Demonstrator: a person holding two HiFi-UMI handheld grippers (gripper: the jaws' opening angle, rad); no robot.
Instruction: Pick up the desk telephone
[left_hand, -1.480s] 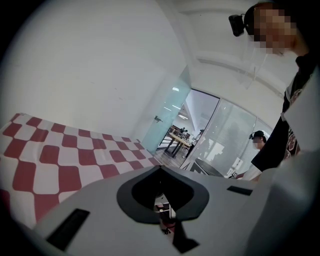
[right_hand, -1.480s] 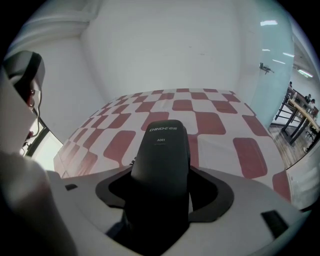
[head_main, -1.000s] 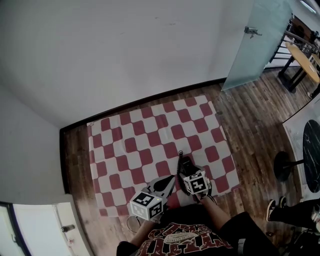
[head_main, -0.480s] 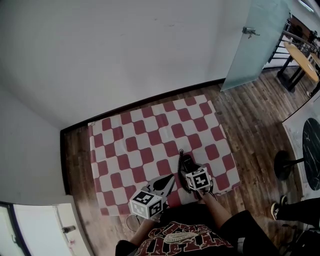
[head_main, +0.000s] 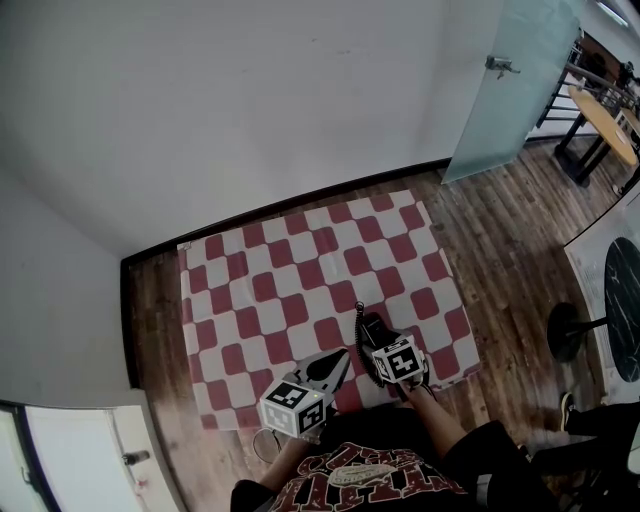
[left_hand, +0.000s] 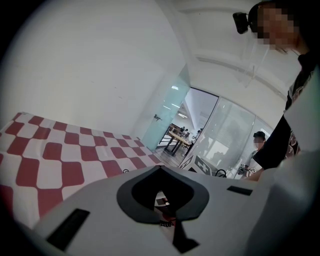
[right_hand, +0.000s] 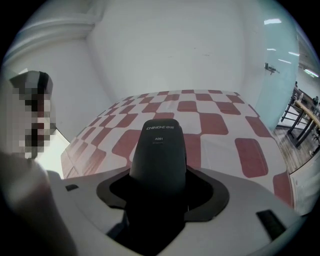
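Note:
The black telephone handset (right_hand: 159, 150) stands between the jaws of my right gripper (right_hand: 160, 175), which is shut on it. In the head view this gripper (head_main: 378, 345) is over the near right part of the red and white checked cloth (head_main: 300, 270), with the handset (head_main: 372, 328) sticking out ahead of it and the coiled cord (head_main: 360, 322) running along its left side. My left gripper (head_main: 338, 360) hovers just to the left, jaws together and empty. A bit of cord shows through the gap in its jaws (left_hand: 161, 170). The telephone base is hidden.
The checked cloth (left_hand: 60, 160) lies on a wooden floor (head_main: 500, 230), close to a white wall (head_main: 250, 100). A glass door (head_main: 510, 80) stands at the back right. A black round stand (head_main: 570, 330) and a person's shoe (head_main: 568, 405) are at the right.
Both grippers stay almost where they were, the right one still holding the handset. The shoe at the right edge has shifted further right.

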